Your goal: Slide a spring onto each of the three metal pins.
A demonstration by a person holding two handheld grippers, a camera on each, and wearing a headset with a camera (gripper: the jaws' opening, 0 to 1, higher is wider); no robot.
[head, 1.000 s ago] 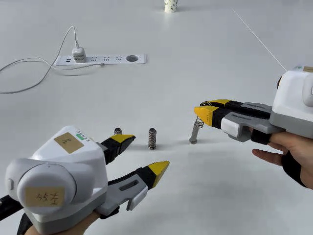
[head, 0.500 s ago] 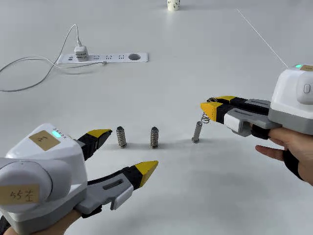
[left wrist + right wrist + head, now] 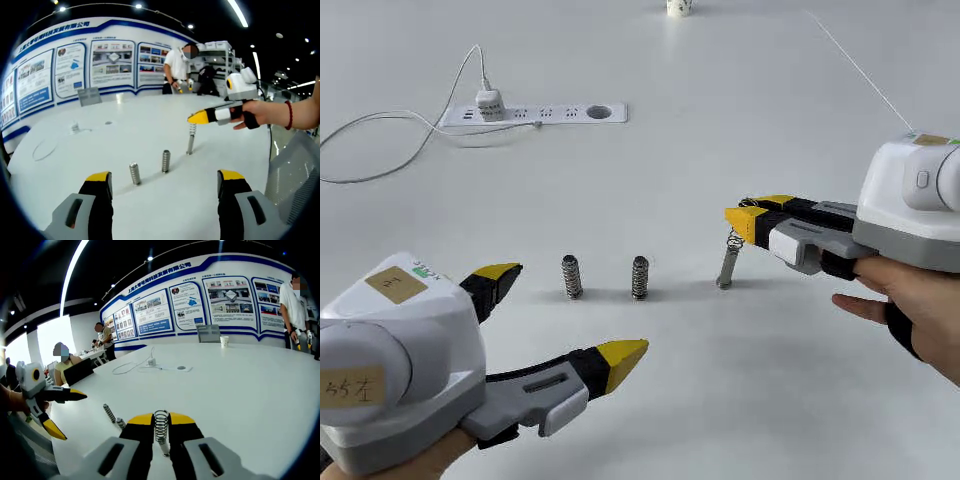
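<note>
Spring [image 3: 733,241] fitting falls to the right gripper [image 3: 740,222]. Nearest in the head view, the left gripper [image 3: 558,312] holds its jaws wide apart and empty, short of the pin row, probably to leave the approach clear. Next out stand the first loaded pin [image 3: 571,277] and the second loaded pin [image 3: 640,278], each upright and wearing a coil. Beside them, the bare pin [image 3: 725,272] is the one target left. The right gripper is clamped on the spring and holds it near upright at the pin's top, so that the bore can line up with the shaft. Well beyond lie a power strip [image 3: 535,114] and a paper cup [image 3: 677,7], apart from the work.

The right gripper view shows the jaws pinching the spring between their tips, a detail masked in the head view. The left gripper view shows spring and bare pin in line from the side. Whether the lowest coil has passed the pin tip cannot be told.
</note>
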